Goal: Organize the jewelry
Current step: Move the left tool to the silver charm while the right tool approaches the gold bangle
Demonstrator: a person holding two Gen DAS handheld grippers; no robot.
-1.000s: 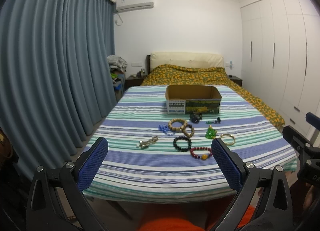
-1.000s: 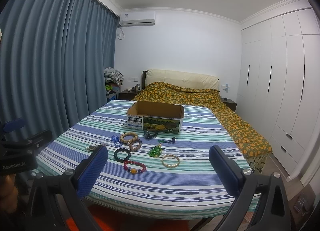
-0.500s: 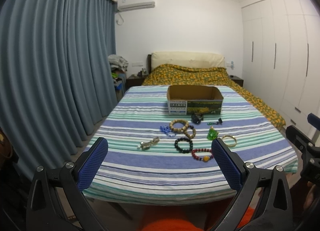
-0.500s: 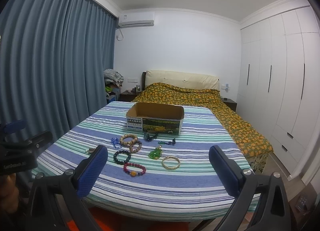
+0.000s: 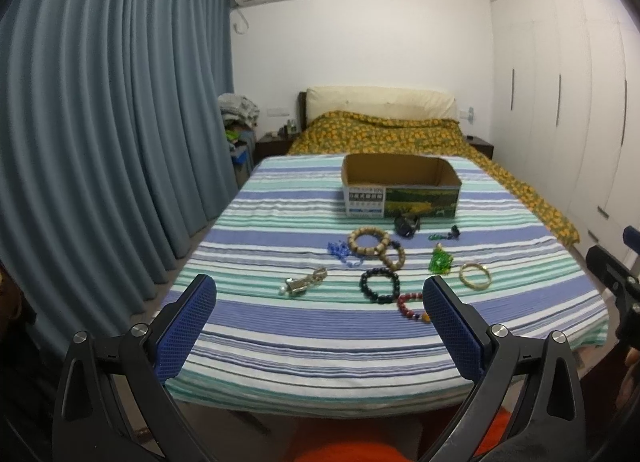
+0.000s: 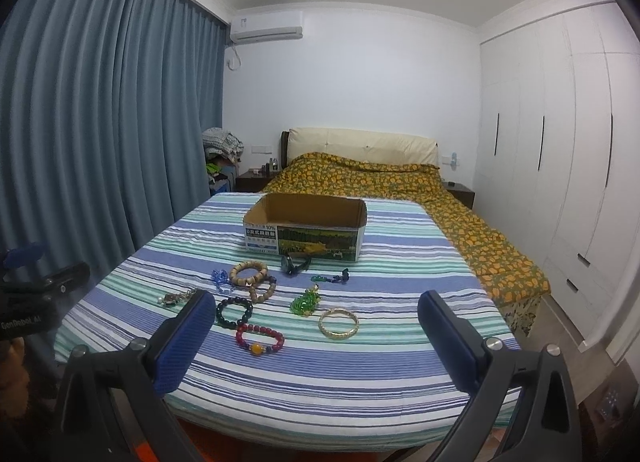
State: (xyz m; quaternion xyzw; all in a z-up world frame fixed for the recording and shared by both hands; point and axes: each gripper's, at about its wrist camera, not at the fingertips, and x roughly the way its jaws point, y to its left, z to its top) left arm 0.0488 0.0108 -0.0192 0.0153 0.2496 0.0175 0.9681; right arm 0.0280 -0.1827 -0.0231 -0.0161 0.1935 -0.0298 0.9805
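We are hovering both the left gripper (image 5: 320, 298) and right gripper (image 6: 316, 314) wide open short of the table's near edge, the jewelry (image 6: 260, 338) lying mid-table before the empty cardboard box (image 6: 304, 232), needing a first reach.

Left wrist camera: I look from the near edge, facing the headboard. Right wrist camera: same heading, offset rightward. Shared: striped table (image 5: 280, 342) (image 6: 360, 374), cardboard box (image 5: 400, 197) (image 6: 304, 238), jewelry, bed beyond.
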